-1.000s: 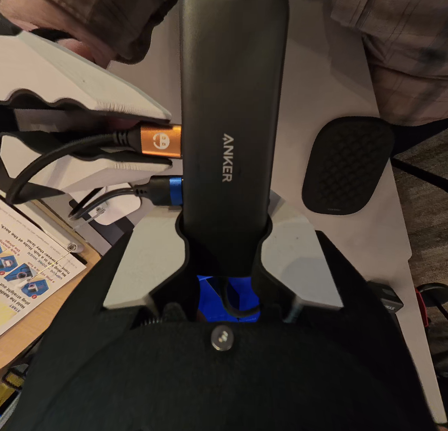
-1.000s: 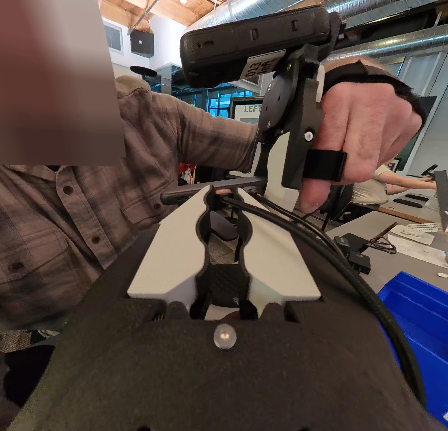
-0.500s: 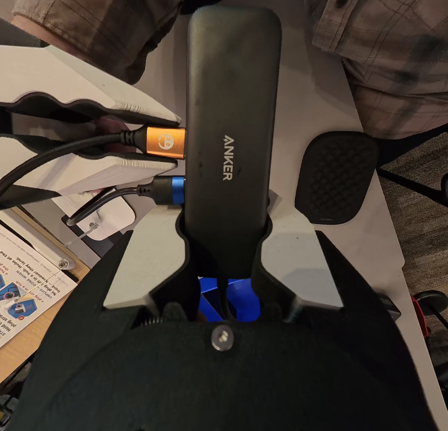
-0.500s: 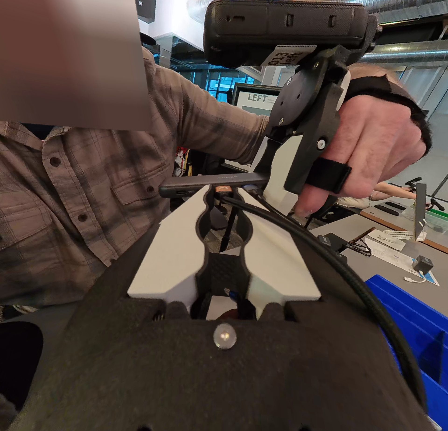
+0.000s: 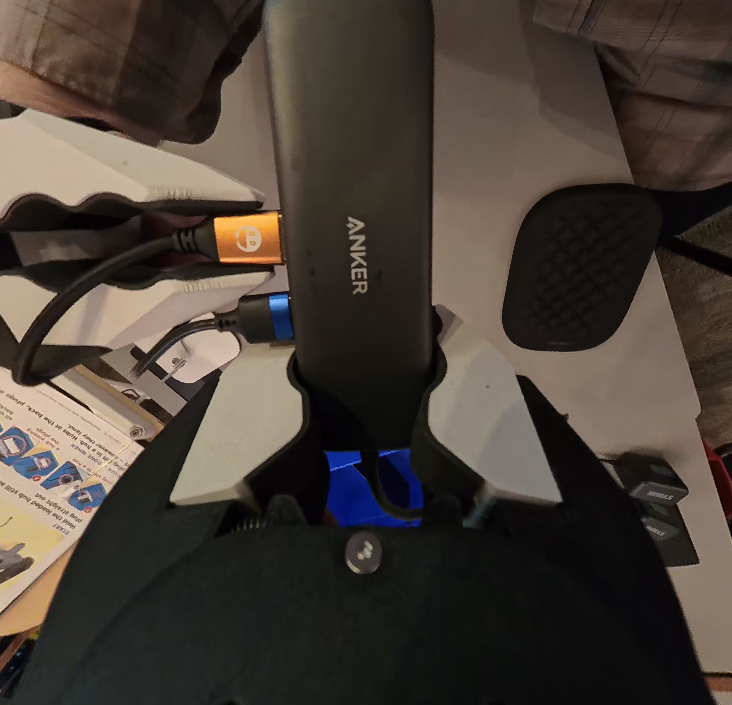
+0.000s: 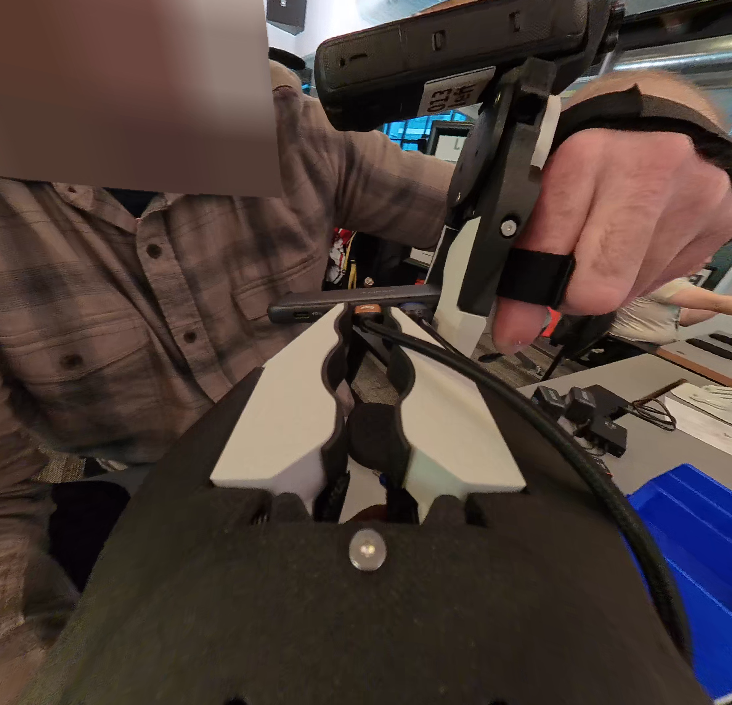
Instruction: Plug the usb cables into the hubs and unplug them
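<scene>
- Left hand-held gripper (image 5: 364, 404) squeezes the near end of the black hub (image 5: 352, 170) — its two white fingers are closed tight on both sides, and the hub sticks straight out ahead of it, up in the air over the pale surface (image 5: 515, 131).
- Right hand-held gripper (image 6: 366, 321) comes in from the left side of the hub. Its tips are nearly closed around the orange plug (image 5: 247, 237), which sits in a side port. I judge it is gripping the plug, not just touching it.
- Just nearer to the left hand-held gripper, a blue plug (image 5: 273, 317) sits in the next port, and nothing holds it.
- What could go wrong: a crooked pull could bend the orange plug or jam it in the port.
- A hard tug could also slide the hub out of the left fingers — only its end is held.
- The thick black cable (image 6: 554, 428) loops close by and could snag.
</scene>
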`<control>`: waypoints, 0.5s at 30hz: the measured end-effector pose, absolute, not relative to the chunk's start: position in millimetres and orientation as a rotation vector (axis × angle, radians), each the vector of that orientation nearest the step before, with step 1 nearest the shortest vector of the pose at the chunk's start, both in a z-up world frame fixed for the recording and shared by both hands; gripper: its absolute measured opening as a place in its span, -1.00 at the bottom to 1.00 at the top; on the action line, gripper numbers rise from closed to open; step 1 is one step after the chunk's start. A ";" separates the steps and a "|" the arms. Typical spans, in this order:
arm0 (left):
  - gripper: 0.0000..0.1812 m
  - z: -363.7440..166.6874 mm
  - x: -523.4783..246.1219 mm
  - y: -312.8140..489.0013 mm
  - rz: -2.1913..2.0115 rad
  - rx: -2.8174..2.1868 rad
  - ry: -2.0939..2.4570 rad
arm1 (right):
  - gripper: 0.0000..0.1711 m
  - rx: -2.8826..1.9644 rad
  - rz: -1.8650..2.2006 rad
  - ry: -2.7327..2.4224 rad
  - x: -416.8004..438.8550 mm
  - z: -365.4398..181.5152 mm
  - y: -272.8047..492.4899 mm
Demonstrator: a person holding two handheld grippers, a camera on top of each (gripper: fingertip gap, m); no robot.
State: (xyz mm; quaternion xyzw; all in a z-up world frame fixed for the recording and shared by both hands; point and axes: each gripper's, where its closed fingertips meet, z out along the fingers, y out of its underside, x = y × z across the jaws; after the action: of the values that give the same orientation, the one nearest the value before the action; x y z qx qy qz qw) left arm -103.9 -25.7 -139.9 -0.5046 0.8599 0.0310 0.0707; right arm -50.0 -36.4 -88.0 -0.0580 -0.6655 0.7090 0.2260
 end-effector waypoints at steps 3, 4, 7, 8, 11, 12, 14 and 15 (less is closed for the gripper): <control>-0.39 -140.1 -102.7 -26.0 0.120 -1.487 2.609 | -0.85 -0.138 1.970 -1.823 -46.0 -86.1 -34.8; -0.39 -140.1 -105.8 -26.0 0.126 -1.474 2.627 | -0.85 -0.116 2.005 -1.772 -40.9 -79.5 -30.0; -0.39 -139.5 -110.9 -21.0 0.088 -1.531 2.561 | -0.85 -0.169 1.920 -1.762 -36.7 -76.2 -22.4; -0.39 -137.7 -110.7 -19.4 0.068 -1.534 2.535 | -0.85 -0.168 1.907 -1.757 -34.8 -73.2 -23.3; -0.39 -134.2 -118.5 -9.3 0.125 -1.550 2.495 | -0.85 -0.201 1.866 -1.774 -34.5 -76.3 -20.1; -0.39 -134.4 -118.3 -10.3 0.105 -1.554 2.485 | -0.85 -0.216 1.865 -1.764 -34.7 -76.3 -16.7; -0.39 -136.5 -119.3 -10.8 0.091 -1.564 2.465 | -0.84 -0.264 1.825 -1.795 -38.0 -82.0 -14.2; -0.39 -138.5 -122.1 -9.6 0.107 -1.572 2.457 | -0.84 -0.283 1.804 -1.806 -39.9 -82.9 -14.3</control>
State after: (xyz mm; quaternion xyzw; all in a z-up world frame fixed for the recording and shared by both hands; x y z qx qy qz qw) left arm -122.1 -9.6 -138.5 -0.5352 0.8366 0.0366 0.1110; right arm -39.9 -14.3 -82.9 -0.1057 -0.6744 0.6737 0.2830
